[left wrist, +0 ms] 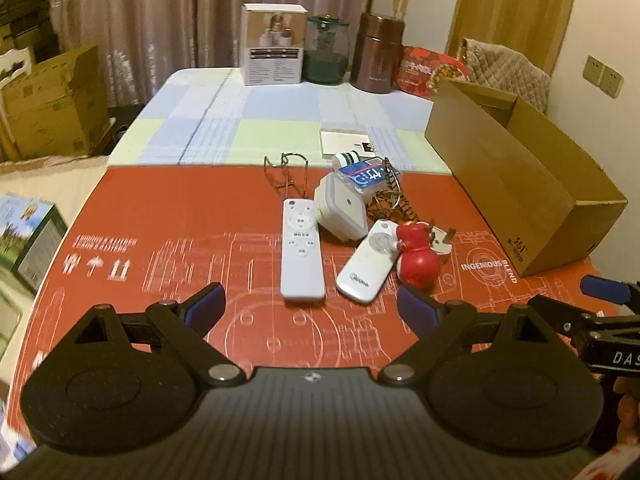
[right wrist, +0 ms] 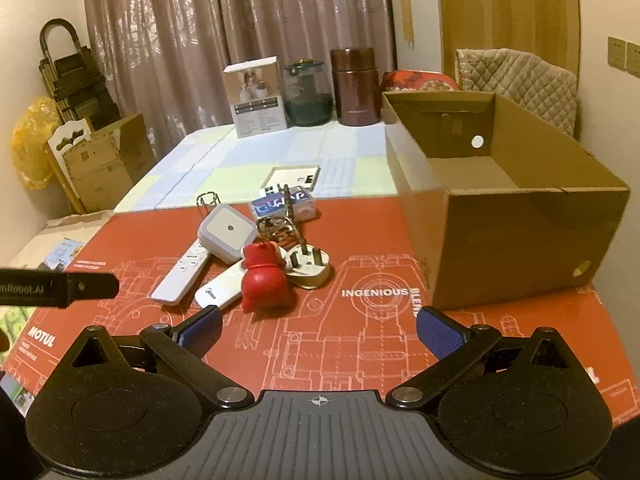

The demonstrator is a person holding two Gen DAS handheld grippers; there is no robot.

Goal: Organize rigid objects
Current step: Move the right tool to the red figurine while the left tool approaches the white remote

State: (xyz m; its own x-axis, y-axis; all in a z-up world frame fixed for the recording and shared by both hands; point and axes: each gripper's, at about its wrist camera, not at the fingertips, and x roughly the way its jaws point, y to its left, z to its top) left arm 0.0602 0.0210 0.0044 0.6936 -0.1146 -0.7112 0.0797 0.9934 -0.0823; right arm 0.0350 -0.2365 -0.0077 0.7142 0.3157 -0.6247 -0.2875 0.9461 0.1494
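A pile of small objects lies on the red mat (left wrist: 160, 220): a long white remote (left wrist: 301, 250), a shorter white remote (left wrist: 366, 266), a red figurine (left wrist: 416, 258), a white square plug-in device (left wrist: 342, 210), a beige plug (left wrist: 442, 246), a blue-labelled clear case (left wrist: 364, 176), a chain (left wrist: 390, 200) and a wire clip (left wrist: 288, 174). An open, empty cardboard box (right wrist: 508, 208) stands to their right. My left gripper (left wrist: 312, 306) is open, just short of the remotes. My right gripper (right wrist: 318, 330) is open, just short of the red figurine (right wrist: 266, 280).
At the table's far end stand a white product box (left wrist: 274, 50), a green glass jar (left wrist: 328, 50), a brown canister (left wrist: 378, 54) and a red snack bag (left wrist: 430, 72). A white booklet (left wrist: 346, 142) lies behind the pile. Cardboard boxes (left wrist: 52, 104) stand on the floor at left.
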